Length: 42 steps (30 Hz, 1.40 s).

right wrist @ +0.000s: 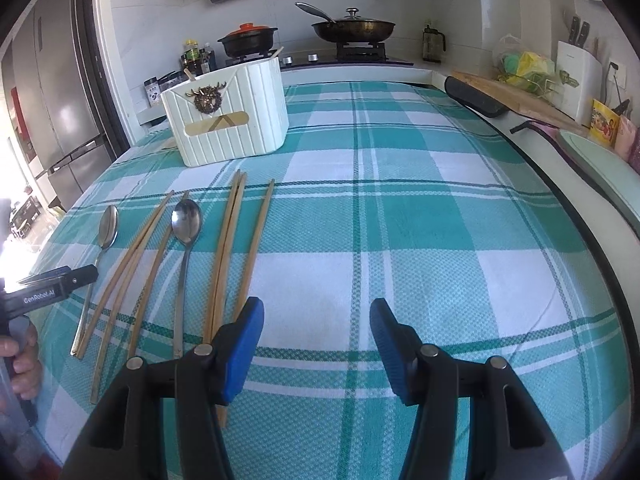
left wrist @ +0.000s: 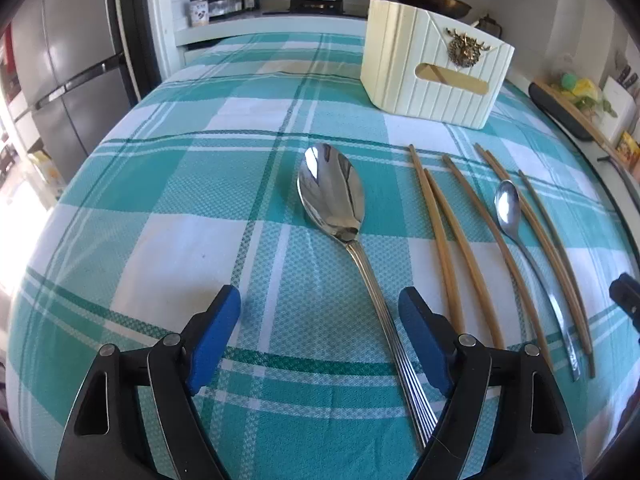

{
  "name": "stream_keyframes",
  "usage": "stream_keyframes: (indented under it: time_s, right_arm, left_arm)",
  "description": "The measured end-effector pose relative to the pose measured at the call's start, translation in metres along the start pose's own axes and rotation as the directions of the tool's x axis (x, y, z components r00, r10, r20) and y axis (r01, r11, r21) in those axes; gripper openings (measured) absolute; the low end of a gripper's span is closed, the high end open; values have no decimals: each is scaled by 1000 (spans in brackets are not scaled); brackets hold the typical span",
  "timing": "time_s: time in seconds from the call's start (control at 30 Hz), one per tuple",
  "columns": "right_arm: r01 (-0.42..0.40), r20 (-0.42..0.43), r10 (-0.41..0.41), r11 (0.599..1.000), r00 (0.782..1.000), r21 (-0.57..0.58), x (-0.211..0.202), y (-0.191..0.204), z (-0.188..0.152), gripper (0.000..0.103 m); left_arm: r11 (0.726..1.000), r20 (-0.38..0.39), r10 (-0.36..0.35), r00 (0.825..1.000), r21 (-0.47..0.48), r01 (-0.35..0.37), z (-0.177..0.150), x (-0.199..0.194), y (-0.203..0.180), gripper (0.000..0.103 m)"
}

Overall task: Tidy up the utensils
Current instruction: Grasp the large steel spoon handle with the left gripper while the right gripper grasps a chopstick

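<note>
A large steel spoon [left wrist: 332,196] lies on the teal checked tablecloth [left wrist: 160,184]; its handle runs back between the blue pads of my open left gripper [left wrist: 320,304], nearer the right pad. Several wooden chopsticks [left wrist: 452,240] and a small steel spoon [left wrist: 508,208] lie to its right. A cream utensil holder box [left wrist: 432,72] stands behind them. In the right wrist view my right gripper [right wrist: 316,312] is open and empty over the cloth, right of the chopsticks [right wrist: 228,240], small spoon [right wrist: 186,220], large spoon [right wrist: 108,226] and box [right wrist: 228,116].
A fridge [left wrist: 68,80] stands at the left. A stove with a black pot [right wrist: 248,40] and a pan [right wrist: 354,28] lies behind the table. A cutting board [right wrist: 516,96] and a knife block [right wrist: 576,64] sit along the right counter. The left gripper's body [right wrist: 48,288] shows at the left edge.
</note>
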State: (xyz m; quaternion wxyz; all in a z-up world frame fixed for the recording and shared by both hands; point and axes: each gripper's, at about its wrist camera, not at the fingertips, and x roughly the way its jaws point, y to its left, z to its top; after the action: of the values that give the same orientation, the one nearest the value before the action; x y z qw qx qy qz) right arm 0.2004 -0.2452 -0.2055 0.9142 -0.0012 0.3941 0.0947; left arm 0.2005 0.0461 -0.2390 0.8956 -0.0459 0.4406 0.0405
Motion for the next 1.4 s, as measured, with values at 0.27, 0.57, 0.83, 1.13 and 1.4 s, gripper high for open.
stream_keyframes:
  time_s: [0.27,0.57,0.83,1.13,1.4]
  right_arm:
    - [-64,-105,57,996,993,-67,33,19,22,56]
    - [-59,-168,36,989,985,-136,54,34,26,26]
    - [29,-166,-53,989,985,-147,49,24,23,9]
    - [77,-176,-91,993,980,-85,34,-7,14,10]
    - [63,-149,-79,992,986,-111,32,-3,6,46]
  left_arm:
    - [999,-9,32,999,39,-32,-1,1,-2,88]
    - [998,-10,32,999,47,-31,-1,2,-1,91]
    - [996,-20,52,998,71,-50,-3,-2,12,91]
    - [994,-32,81,996,80,-79,-6,-5,37,92]
    - [996,-46,61,997,72,-58,-5,1,46,103]
